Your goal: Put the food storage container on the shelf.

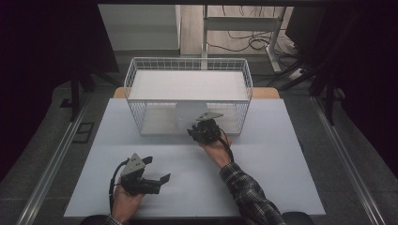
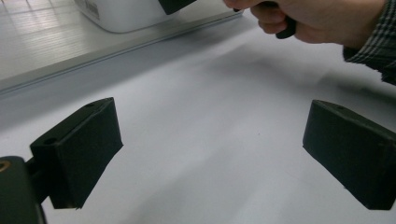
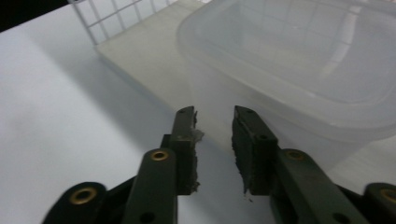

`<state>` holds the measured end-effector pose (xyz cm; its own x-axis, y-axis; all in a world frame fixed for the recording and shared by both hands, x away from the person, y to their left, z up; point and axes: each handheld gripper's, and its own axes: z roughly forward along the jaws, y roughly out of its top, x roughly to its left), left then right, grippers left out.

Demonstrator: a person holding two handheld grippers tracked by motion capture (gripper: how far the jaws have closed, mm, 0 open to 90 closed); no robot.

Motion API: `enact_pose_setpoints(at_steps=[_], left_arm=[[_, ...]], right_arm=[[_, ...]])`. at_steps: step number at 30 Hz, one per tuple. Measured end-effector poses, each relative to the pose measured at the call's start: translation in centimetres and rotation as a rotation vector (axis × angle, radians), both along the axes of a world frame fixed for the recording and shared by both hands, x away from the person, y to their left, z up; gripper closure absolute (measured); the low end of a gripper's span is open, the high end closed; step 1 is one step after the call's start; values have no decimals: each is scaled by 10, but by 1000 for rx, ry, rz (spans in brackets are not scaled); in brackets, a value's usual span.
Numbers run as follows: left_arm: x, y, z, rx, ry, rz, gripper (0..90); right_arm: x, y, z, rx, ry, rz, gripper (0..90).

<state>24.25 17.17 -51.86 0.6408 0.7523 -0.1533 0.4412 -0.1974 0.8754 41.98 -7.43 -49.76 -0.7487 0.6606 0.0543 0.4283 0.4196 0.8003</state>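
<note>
Pale, matt white rectangular bench (image 1: 141,187) stands on grey carpeted floor (image 1: 37,154). Metal floor rails (image 1: 51,164) run along both sides. Beyond it, a white-framed desk stand (image 1: 244,23) with black cables (image 1: 248,40) trailing on light flooring. Surroundings dark at both edges.

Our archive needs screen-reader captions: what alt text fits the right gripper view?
The right gripper, its black jaws slightly apart with nothing between them, points at a translucent plastic container just ahead. The container sits on the floor of a white wire basket, on a white table.
</note>
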Motion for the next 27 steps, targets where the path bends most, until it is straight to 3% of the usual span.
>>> enact_pose_setpoints(at_steps=[17, 27], left_arm=[[3, -1, -4, 37, 12, 38, 54], [4, -1, -5, 43, 15, 28, 48]], right_arm=[[-37, -18, 26, 3, -20, 63, 328], [-59, -34, 27, 25, -22, 75, 141]])
